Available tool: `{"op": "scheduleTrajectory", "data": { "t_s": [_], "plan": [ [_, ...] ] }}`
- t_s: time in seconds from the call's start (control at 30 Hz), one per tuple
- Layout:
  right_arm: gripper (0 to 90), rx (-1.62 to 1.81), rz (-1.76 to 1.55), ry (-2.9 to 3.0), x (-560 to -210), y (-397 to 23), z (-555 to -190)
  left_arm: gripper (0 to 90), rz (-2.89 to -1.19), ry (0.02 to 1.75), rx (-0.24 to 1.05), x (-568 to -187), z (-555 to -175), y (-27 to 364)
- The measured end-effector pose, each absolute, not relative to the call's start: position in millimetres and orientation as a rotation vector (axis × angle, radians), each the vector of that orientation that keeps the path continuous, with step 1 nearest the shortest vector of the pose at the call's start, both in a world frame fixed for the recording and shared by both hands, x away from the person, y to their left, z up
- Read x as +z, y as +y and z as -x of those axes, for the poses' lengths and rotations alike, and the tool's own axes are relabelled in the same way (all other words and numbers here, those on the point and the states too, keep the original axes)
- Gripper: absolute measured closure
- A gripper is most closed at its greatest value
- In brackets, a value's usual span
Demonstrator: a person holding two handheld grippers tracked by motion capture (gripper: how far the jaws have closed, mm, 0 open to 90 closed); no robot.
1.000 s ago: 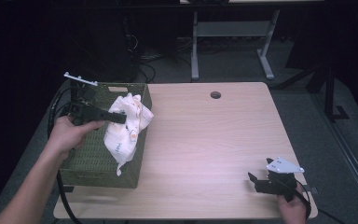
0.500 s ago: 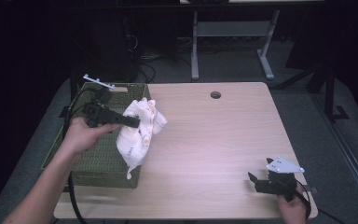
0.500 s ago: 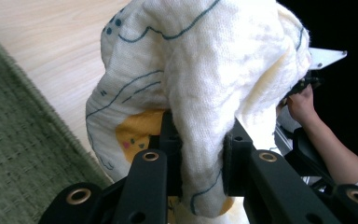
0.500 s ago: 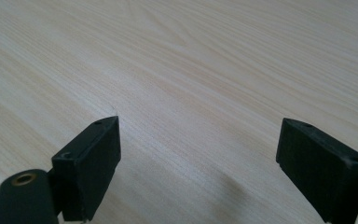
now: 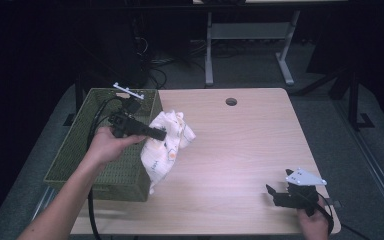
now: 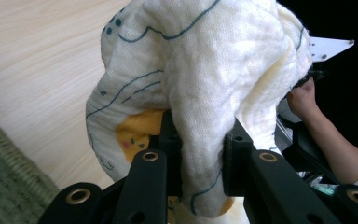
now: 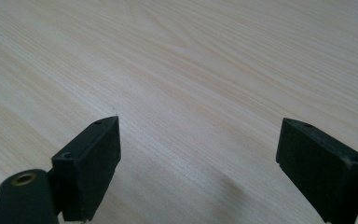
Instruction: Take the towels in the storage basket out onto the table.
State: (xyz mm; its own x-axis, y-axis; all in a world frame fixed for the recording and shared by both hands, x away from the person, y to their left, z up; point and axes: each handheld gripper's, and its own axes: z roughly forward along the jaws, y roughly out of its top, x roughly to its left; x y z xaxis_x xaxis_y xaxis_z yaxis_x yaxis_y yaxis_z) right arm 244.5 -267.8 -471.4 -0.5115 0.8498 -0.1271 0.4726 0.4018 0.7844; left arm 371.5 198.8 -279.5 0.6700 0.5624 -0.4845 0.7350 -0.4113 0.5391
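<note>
The left gripper (image 5: pixel 156 134) pinches a soft, crumpled white printed cloth (image 5: pixel 166 145), hanging over the green woven basket's (image 5: pixel 80 150) 3 o'clock wall. At 5 o'clock on the pale wood-grain surface (image 5: pixel 240 150), the right gripper (image 5: pixel 272 194) rests, jaws wide.

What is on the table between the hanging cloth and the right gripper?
Nothing: in the high view, bare wooden table separates the cloth, held by the left gripper, from the right gripper.

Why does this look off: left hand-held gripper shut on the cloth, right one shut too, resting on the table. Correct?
Not quite. The right hand-held gripper is open: the right gripper view shows its jaws wide apart over bare table. The left hand-held gripper is shut on the cloth.
</note>
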Motion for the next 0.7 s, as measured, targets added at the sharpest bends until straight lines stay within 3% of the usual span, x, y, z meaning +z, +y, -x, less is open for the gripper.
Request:
{"op": "scheduleTrajectory", "data": {
  "t_s": [0.7],
  "plan": [
    [13.3,0.968,-1.113,2.140,-470,-269,-244,73.9,-2.227,0.942,-0.350,-311,-380,139]
  ]
}}
